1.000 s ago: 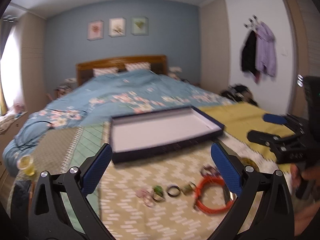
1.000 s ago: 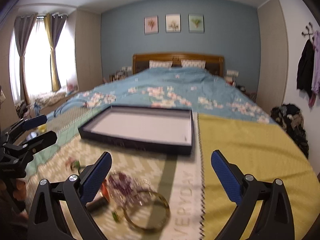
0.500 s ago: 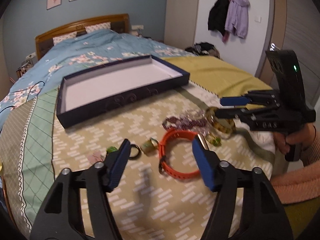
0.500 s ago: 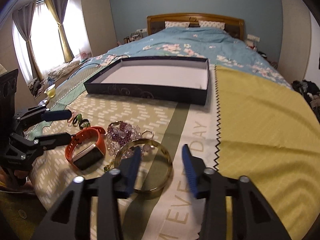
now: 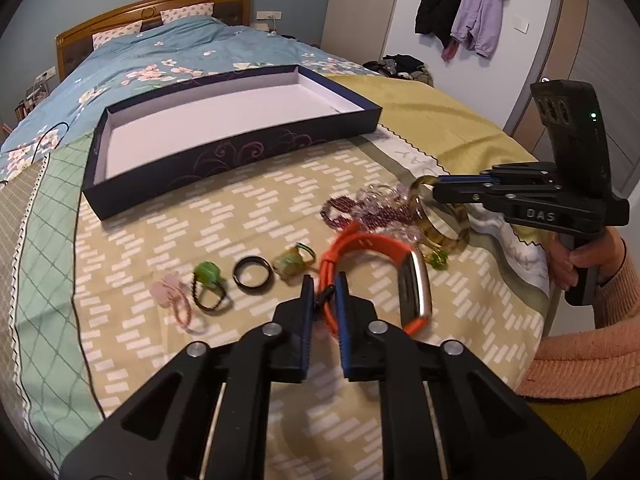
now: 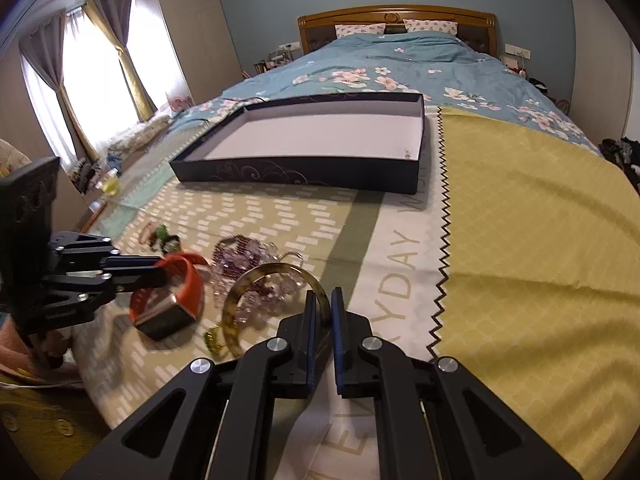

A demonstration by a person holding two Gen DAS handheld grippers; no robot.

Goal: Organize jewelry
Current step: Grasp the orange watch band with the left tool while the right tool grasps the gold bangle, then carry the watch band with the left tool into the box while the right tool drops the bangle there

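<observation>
A dark blue box with a white inside lies on the bed; it also shows in the right wrist view. My left gripper is shut on the strap of an orange watch, also seen from the right wrist. My right gripper is shut on the rim of an amber bangle, tilted up off the cloth. Purple and clear bead bracelets lie between them. A black ring, a green ring, a pink ring and a jade pendant lie to the left.
A patterned cloth and a yellow cloth cover the bed foot. A blue floral duvet lies behind the box. Coats hang on the right wall. A small green earring lies by the watch.
Both grippers moved down and forward to the jewelry and closed, the left on the orange watch strap, the right on the bangle, which now tilts up.
</observation>
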